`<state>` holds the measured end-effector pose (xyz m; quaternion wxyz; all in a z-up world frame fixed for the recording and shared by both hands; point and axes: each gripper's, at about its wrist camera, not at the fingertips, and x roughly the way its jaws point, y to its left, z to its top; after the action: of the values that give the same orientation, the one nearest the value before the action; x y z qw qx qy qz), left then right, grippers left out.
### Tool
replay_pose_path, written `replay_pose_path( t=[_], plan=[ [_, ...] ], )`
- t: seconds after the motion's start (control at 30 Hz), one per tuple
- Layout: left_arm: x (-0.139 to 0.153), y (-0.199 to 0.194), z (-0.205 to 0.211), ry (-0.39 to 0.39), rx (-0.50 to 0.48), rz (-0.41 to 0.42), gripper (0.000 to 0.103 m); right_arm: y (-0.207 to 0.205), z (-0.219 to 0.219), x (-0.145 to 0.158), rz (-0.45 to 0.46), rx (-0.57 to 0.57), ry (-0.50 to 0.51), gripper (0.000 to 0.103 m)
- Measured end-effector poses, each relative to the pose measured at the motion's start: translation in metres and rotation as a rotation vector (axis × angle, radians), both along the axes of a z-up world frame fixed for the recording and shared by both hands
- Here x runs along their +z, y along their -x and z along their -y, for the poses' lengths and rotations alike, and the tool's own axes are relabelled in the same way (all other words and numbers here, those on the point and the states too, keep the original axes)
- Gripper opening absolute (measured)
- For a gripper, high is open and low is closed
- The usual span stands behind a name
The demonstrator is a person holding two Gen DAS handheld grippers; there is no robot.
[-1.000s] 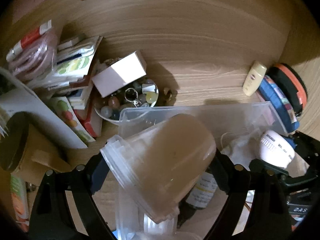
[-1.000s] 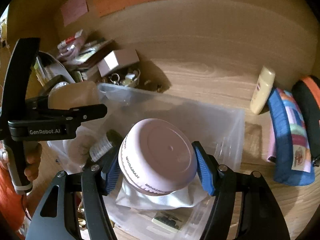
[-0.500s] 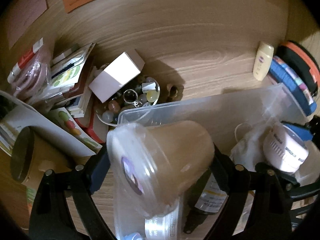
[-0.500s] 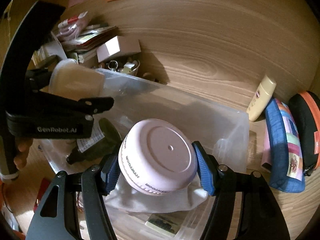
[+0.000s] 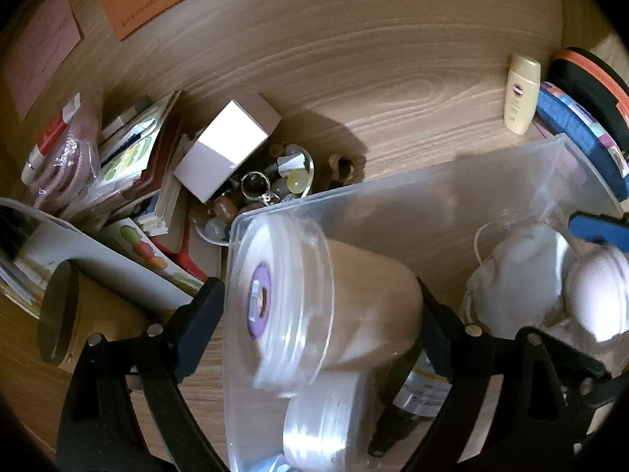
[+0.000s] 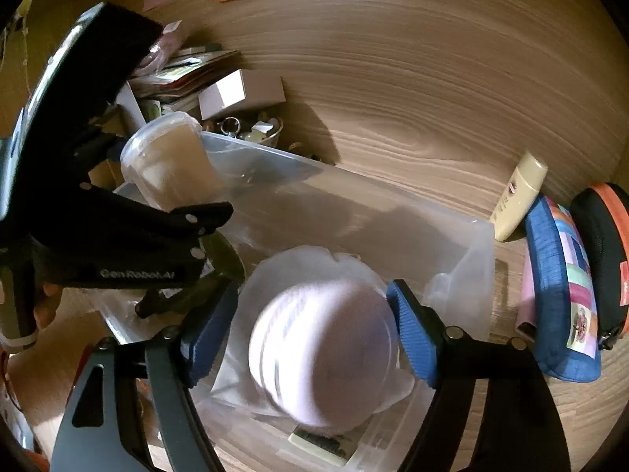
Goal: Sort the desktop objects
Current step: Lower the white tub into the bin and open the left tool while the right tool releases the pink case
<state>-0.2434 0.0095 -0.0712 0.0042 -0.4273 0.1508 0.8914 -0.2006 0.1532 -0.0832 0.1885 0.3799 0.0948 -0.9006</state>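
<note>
My left gripper (image 5: 318, 318) is shut on a translucent jar of beige stuff (image 5: 354, 306). The jar lies sideways over the left corner of the clear plastic bin (image 5: 397, 192), its clear lid with a purple sticker turned to the left. From the right wrist the same jar (image 6: 169, 165) shows at the bin's (image 6: 475, 236) far left corner. My right gripper (image 6: 314, 334), with blue pads, is opening over the bin. A blurred pink round jar (image 6: 322, 354) is between the pads, loose, with a gap at the left pad. A white cloth bag (image 6: 302, 263) lies under it.
A dark bottle (image 5: 416, 389) and another clear tub (image 5: 326, 421) lie in the bin. To its right are a yellow lotion bottle (image 6: 519, 196), a blue patchwork pouch (image 6: 562, 287) and a black-orange case (image 6: 605, 244). To its left are a white box (image 5: 228, 145), a bowl of beads (image 5: 275, 188) and stacked booklets (image 5: 137, 149).
The left gripper rolled the beige jar so that its lid faces left, and sank toward the bin corner. The right jaws widened, and the pink jar slipped lower and went blurry.
</note>
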Motion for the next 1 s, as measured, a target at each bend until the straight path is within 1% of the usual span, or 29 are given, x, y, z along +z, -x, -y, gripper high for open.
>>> replay_pose_path(
  t=[0.17, 0.27, 0.3, 0.47, 0.63, 0.73, 0.83, 0.87, 1.0],
  plan=[
    [-0.002, -0.004, -0.003, 0.034, -0.008, 0.015, 0.093, -0.002, 0.002, 0.006, -0.029, 0.001, 0.005, 0.076],
    [0.003, -0.011, -0.003, 0.033, -0.01, 0.003, 0.095, -0.001, 0.002, 0.008, -0.03, 0.006, 0.016, 0.076],
    [0.004, -0.011, -0.003, 0.021, -0.021, 0.004, 0.095, -0.001, 0.002, 0.009, -0.031, 0.007, 0.018, 0.076],
    [0.032, -0.032, 0.001, 0.038, -0.033, -0.061, 0.095, -0.004, -0.003, 0.021, -0.026, 0.014, 0.055, 0.076],
    [0.062, -0.056, 0.016, -0.001, -0.017, -0.111, 0.095, -0.017, -0.011, 0.045, -0.064, -0.006, 0.085, 0.076],
    [0.079, -0.071, 0.027, -0.044, -0.006, -0.14, 0.095, -0.029, -0.014, 0.058, -0.094, -0.021, 0.092, 0.076],
    [0.089, -0.089, 0.04, -0.081, -0.002, -0.173, 0.096, -0.042, -0.018, 0.068, -0.117, -0.037, 0.097, 0.077],
    [0.089, -0.094, 0.043, -0.088, -0.001, -0.178, 0.098, -0.047, -0.02, 0.071, -0.125, -0.047, 0.098, 0.077],
    [0.086, -0.116, 0.057, -0.112, -0.002, -0.192, 0.098, -0.067, -0.027, 0.078, -0.148, -0.064, 0.109, 0.078]
  ],
)
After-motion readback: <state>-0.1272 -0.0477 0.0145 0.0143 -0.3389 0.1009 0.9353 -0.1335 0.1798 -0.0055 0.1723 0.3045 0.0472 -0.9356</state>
